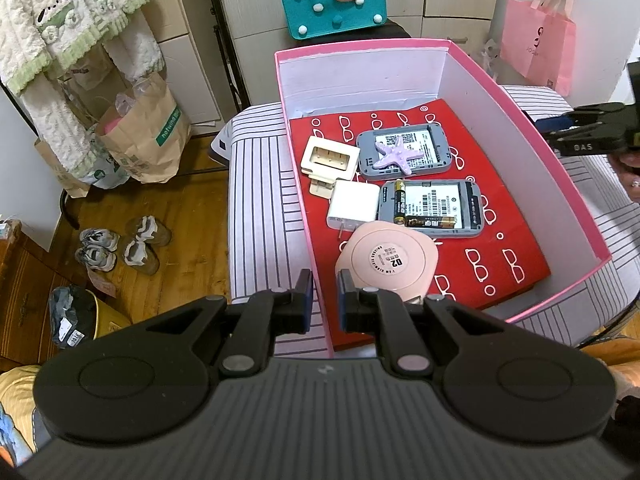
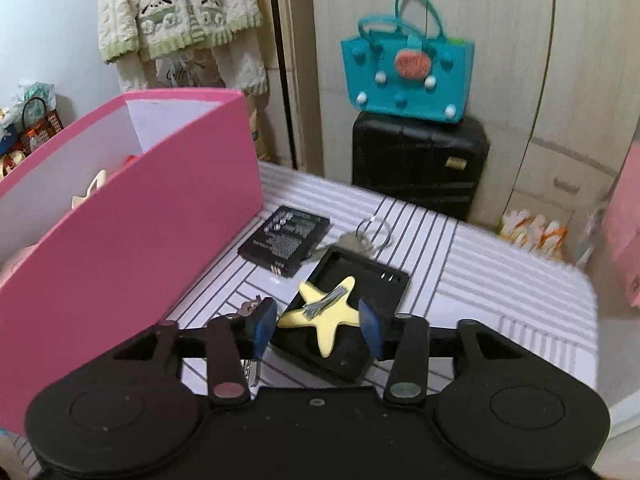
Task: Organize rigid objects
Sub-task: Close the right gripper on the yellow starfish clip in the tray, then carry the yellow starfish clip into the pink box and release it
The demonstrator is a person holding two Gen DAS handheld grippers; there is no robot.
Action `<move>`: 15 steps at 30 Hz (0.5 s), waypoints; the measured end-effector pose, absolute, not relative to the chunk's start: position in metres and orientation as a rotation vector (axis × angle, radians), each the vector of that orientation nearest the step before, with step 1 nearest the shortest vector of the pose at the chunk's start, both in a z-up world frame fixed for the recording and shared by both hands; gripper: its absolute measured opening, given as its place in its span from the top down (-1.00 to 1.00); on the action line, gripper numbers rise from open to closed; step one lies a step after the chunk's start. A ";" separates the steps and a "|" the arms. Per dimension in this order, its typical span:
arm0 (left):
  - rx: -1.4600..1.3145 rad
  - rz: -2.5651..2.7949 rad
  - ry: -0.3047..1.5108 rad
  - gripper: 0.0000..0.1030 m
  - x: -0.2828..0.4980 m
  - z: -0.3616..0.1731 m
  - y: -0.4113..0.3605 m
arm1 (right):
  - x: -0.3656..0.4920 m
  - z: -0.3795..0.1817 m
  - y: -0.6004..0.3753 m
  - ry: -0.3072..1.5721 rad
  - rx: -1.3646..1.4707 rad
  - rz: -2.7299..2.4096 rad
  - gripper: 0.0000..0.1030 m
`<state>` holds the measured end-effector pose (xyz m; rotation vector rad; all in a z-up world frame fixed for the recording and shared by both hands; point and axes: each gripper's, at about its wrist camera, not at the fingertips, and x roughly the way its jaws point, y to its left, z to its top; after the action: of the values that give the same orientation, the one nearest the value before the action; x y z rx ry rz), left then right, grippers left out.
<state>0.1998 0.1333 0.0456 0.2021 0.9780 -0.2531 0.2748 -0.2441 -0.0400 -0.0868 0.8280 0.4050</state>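
Note:
The pink box (image 1: 520,92) stands on the striped table and holds two grey devices (image 1: 404,152), a purple starfish (image 1: 394,154), a battery (image 1: 424,222), a white charger (image 1: 352,206), a cream holder (image 1: 330,158) and a pink round case (image 1: 386,260). My left gripper (image 1: 323,300) straddles the box's near left wall, jaws slightly apart and empty. My right gripper (image 2: 318,330) is open around a yellow starfish (image 2: 326,314) that lies on a black tray (image 2: 352,300) outside the box (image 2: 132,240). The right gripper also shows in the left wrist view (image 1: 560,128).
A black battery pack (image 2: 286,240), a key ring (image 2: 366,236) and more keys (image 2: 250,308) lie on the striped cloth (image 2: 500,276). A black suitcase (image 2: 420,168) with a teal bag (image 2: 408,76) stands behind. Paper bags (image 1: 144,136) and shoes (image 1: 120,248) are on the floor.

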 end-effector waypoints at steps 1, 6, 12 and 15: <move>0.201 -0.253 0.978 0.80 0.200 0.046 0.133 | 0.277 -0.043 -0.245 0.829 -0.077 0.409 -0.21; 0.199 -0.251 0.979 0.80 0.199 0.046 0.133 | 0.281 -0.047 -0.244 0.838 -0.061 0.429 -0.20; 0.198 -0.249 0.979 0.79 0.199 0.046 0.133 | 0.278 -0.040 -0.246 0.798 -0.028 0.427 0.10; 0.204 -0.251 0.978 0.79 0.199 0.045 0.133 | 0.272 -0.035 -0.246 0.760 -0.048 0.417 0.46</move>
<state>0.1987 0.1330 0.0455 0.2038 0.9780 -0.2508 0.2720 -0.2457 -0.0345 -0.0476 0.7598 0.4172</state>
